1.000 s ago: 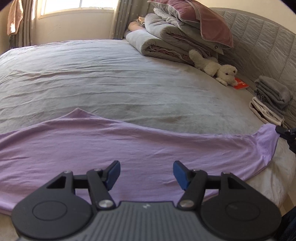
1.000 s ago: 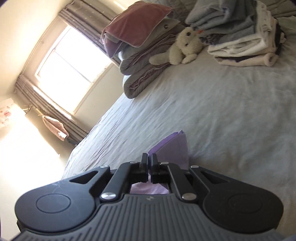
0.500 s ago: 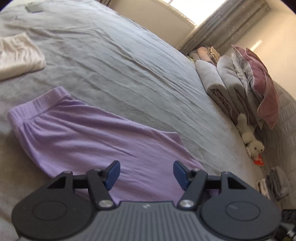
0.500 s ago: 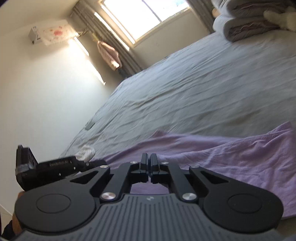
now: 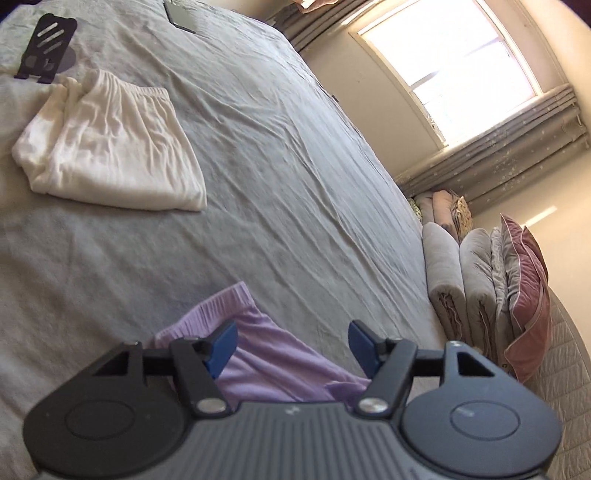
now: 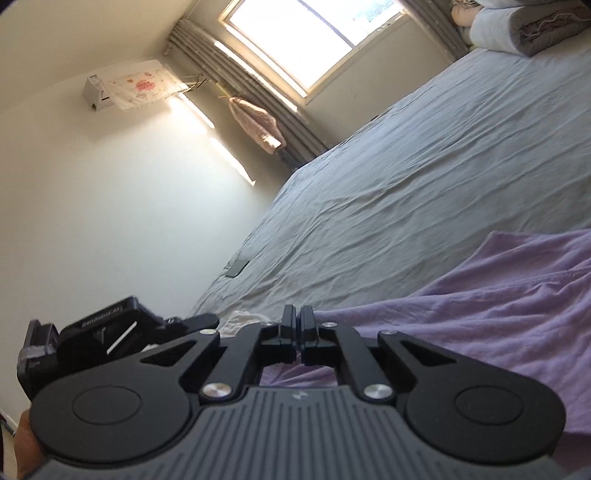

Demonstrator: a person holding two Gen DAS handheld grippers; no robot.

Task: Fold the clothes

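Left gripper [image 5: 291, 341] first: its jaws stand well apart, blue pads [image 5: 221, 345] bare, nothing pinched between them. Below the gap lies the purple garment [image 5: 266, 363], its ribbed waistband end poking out towards the upper left on the grey bed [image 5: 295, 184]. The jaws hover over the cloth; whether a pad grazes it I cannot tell.

Over to the right gripper [image 6: 297, 326]: jaws pressed tight together, barely a sliver of gap. The purple garment [image 6: 498, 306] spreads out to the right of them and runs under the fingers, and a strip of it shows in the window behind the tips, but whether any cloth is actually nipped in there I cannot tell. At this view's left edge sits the left gripper [image 6: 110, 336], close by, with a hand [image 6: 26, 446] showing at the bottom corner.

Moving outward in the left view: a folded cream garment [image 5: 107, 144] lies well apart from the purple one, up the bed. Beyond it stands a black phone stand [image 5: 46, 50], and further still a dark flat slab [image 5: 181, 16]. At the right edge, folded quilts [image 5: 461, 288] and a pink pillow [image 5: 524, 291] are stacked below a bright window [image 5: 450, 62] with grey curtains [image 5: 498, 147].
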